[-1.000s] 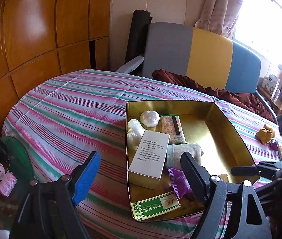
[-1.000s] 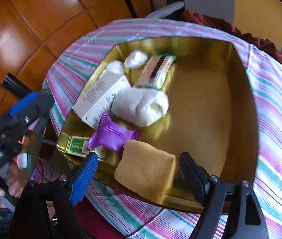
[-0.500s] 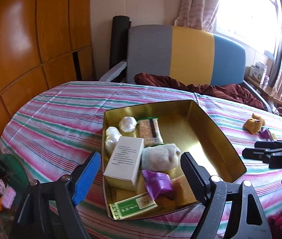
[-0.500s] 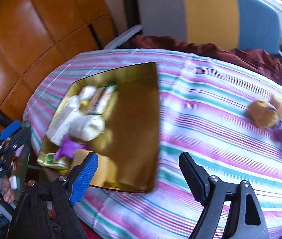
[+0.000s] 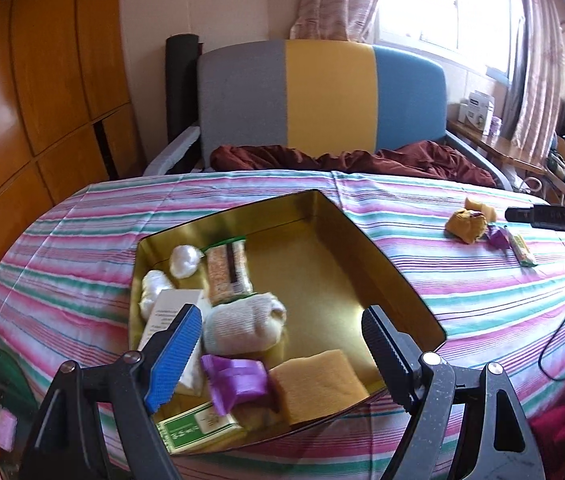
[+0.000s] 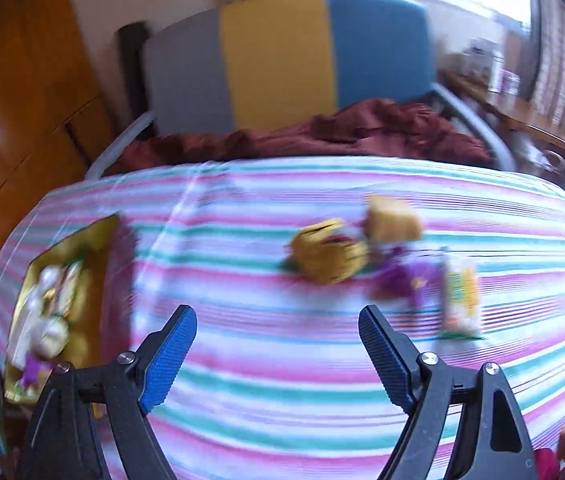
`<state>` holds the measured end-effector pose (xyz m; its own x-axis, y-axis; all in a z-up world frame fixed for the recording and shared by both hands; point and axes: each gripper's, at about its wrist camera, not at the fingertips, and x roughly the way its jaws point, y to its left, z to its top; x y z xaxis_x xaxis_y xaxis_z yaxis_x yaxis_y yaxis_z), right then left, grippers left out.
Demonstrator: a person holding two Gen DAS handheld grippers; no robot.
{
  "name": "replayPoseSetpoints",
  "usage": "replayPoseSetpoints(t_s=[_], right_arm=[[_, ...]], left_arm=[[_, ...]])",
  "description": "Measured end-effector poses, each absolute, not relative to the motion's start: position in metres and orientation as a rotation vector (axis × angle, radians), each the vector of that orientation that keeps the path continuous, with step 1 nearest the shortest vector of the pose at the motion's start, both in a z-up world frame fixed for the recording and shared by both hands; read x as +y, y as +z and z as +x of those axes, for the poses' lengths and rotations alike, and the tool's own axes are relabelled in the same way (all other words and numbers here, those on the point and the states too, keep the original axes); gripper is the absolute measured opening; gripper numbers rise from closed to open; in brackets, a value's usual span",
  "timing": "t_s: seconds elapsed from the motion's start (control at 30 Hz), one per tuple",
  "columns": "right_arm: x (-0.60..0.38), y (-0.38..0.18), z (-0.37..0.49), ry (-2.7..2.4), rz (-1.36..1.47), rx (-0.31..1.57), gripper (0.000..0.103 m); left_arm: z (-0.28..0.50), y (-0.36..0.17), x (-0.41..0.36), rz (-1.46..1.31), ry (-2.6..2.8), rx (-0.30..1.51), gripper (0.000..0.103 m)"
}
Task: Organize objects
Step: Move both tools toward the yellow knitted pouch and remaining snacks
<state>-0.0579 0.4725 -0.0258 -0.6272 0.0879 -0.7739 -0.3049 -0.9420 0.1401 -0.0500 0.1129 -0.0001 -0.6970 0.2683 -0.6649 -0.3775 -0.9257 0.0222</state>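
Our right tongs (image 6: 278,354) stand wide and empty over the striped bench (image 6: 282,360), and our left tongs (image 5: 278,354) hang just as wide and empty above the near corner of the gold tin (image 5: 398,280). The tin holds the sorted things: a rolled sock (image 5: 242,324), a sponge (image 5: 318,384), a purple wrapper (image 5: 236,376) and a green packet (image 5: 198,426).

What is left to gather lies well to the right of the tin: a yellow bundle (image 6: 330,256), a second sponge (image 6: 394,216), a purple sachet (image 6: 402,280) and a snack packet (image 6: 460,296).

Seen from the right tongs, the cluster sits ahead and slightly right, the snack packet's long axis running roughly away from us. We judge the right hand far nearer; the left stays by the tin.
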Motion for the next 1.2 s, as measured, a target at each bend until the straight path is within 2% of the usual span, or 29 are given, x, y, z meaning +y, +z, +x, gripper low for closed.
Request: replayPoseSetpoints(t_s=[0.17,0.37,0.57,0.8,1.2], right_arm=[[0.554,-0.038,-0.038,2.410,-1.053,0.524,0.085],[0.615,-0.055,-0.003,2.200,-0.909,0.860,0.085],[0.618,-0.057,0.000,2.217,-0.922,0.966,0.085],[0.633,-0.067,0.013,2.169,-0.900,1.120,0.085],[0.642,-0.074,0.018,2.142,-0.889,1.253,0.085]], left_arm=[[-0.054,0.003,0.146,-0.981,2.535,0.251,0.083],[-0.061,0.005,0.202,-0.983,2.438,0.297,0.083],[-0.080,-0.001,0.266,-1.101,2.290,0.224,0.083],[-0.102,-0.018,0.331,-1.219,2.171,0.170,0.089],[-0.161,-0.051,0.407,-1.347,2.121,0.004,0.090]])
